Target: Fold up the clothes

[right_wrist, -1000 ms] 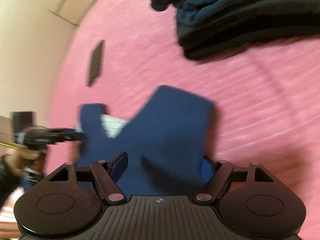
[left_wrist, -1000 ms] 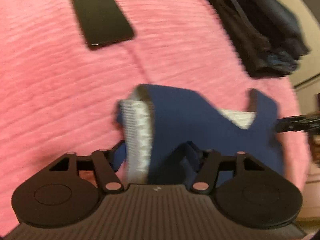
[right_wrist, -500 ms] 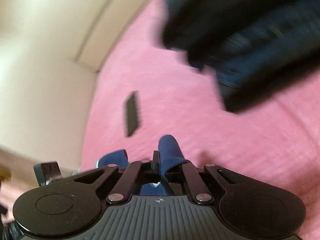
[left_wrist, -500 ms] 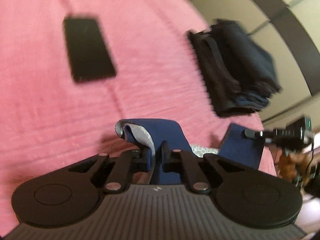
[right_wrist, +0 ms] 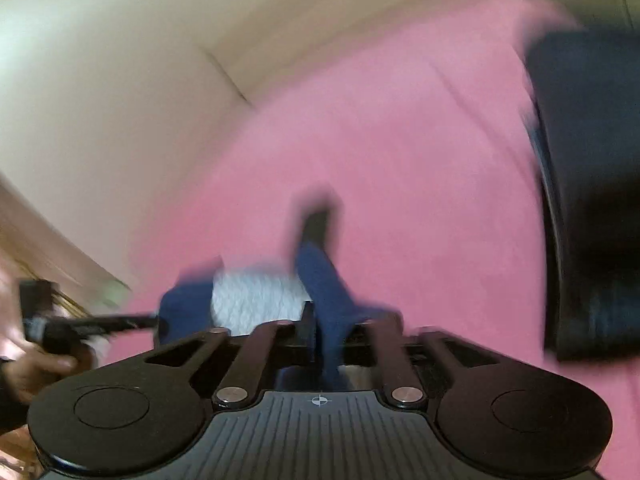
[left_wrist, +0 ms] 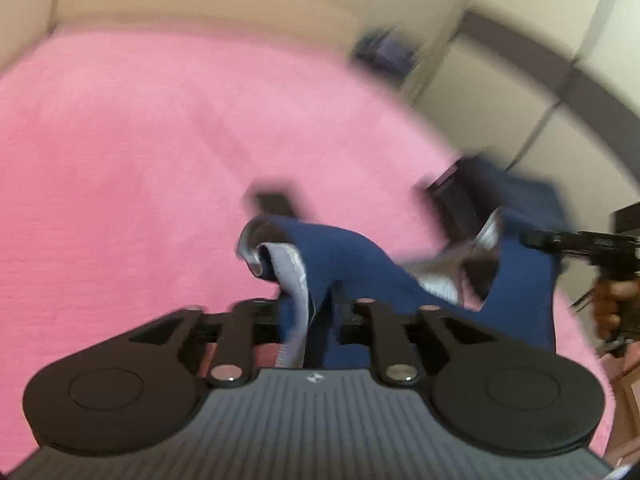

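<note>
Two claws (left_wrist: 320, 312) (right_wrist: 324, 332) pinching blue garment (left_wrist: 352, 256)

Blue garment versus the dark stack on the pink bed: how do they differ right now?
The blue garment is held up, pinched by the left gripper and right gripper; the dark stack lies untouched on the pink bedcover. The blue garment hangs unfolded, showing a grey lining; the dark stack looks folded. Both are dark fabric.
</note>
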The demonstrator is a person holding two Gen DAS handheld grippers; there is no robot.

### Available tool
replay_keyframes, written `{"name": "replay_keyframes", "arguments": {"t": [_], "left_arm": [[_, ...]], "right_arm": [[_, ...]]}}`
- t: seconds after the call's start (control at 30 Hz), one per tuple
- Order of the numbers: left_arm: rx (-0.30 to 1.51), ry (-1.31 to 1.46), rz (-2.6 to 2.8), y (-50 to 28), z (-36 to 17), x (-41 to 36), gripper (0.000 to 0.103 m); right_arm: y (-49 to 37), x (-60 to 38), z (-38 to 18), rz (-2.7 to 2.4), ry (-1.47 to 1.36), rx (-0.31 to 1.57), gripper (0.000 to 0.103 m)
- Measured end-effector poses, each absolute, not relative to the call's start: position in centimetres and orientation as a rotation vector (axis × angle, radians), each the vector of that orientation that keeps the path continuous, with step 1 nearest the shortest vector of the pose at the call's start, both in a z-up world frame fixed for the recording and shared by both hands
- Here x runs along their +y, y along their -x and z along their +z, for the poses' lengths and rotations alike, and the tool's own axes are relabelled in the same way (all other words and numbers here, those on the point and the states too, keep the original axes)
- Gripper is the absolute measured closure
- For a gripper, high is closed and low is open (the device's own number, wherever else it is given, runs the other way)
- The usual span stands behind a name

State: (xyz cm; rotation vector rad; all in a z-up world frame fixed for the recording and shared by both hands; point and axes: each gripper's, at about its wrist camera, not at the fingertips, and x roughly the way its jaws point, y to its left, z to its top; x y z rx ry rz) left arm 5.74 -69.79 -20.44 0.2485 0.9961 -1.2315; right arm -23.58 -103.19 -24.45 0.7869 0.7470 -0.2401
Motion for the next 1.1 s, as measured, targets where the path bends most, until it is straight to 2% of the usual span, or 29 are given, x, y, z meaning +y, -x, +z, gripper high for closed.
{"name": "replay_keyframes", "arguments": {"t": [0.03, 0.13, 0.27, 0.47, 0.63, 0.7, 0.8, 0.83, 0.87, 1.0, 1.1], "left_arm": [[1.04, -0.265, -1.194, -6.2, -21.4, -70.0, 0.083], [1.092, -0.264, -1.155, -6.8, -22.8, -69.4, 0.081], [1.154, -0.268, -1.112, -7.5, -24.7, -68.6, 0.072], [1.081, -0.375, -1.186, -6.9, -25.9, -70.9, 0.062], [1.011, -0.429, -1.217, -7.1, -27.3, -73.1, 0.062], [0.982, -0.451, -1.229, -7.1, -27.9, -74.0, 0.062], [0.939, -0.483, -1.247, -7.2, -28.8, -75.4, 0.062], [0.924, -0.494, -1.252, -7.3, -29.1, -75.8, 0.062], [0.91, -0.504, -1.258, -7.3, -29.4, -76.3, 0.062], [0.891, -0.518, -1.266, -7.4, -30.3, -76.2, 0.062], [0.886, -0.524, -1.258, -7.9, -30.7, -76.4, 0.062]], "right_arm": [[24.2, -102.7, -25.4, -0.242, -0.807, 0.759, 0.033], [25.8, -102.0, -26.8, -0.268, -0.841, 0.766, 0.033], [26.3, -102.9, -27.0, -0.338, -0.881, 0.763, 0.033], [21.1, -105.3, -27.2, -0.35, -0.788, 0.73, 0.033], [14.8, -106.9, -28.9, -0.321, -0.663, 0.787, 0.035], [12.8, -106.8, -30.4, -0.302, -0.626, 0.849, 0.042], [10.5, -105.8, -32.6, -0.294, -0.528, 0.96, 0.07], [10.0, -105.3, -32.8, -0.295, -0.476, 0.977, 0.094], [9.6, -105.3, -32.6, -0.275, -0.466, 0.971, 0.101], [8.4, -107.1, -31.6, -0.336, -0.48, 0.85, 0.102], [8.0, -108.5, -32.8, -0.403, -0.548, 0.858, 0.101]]}}
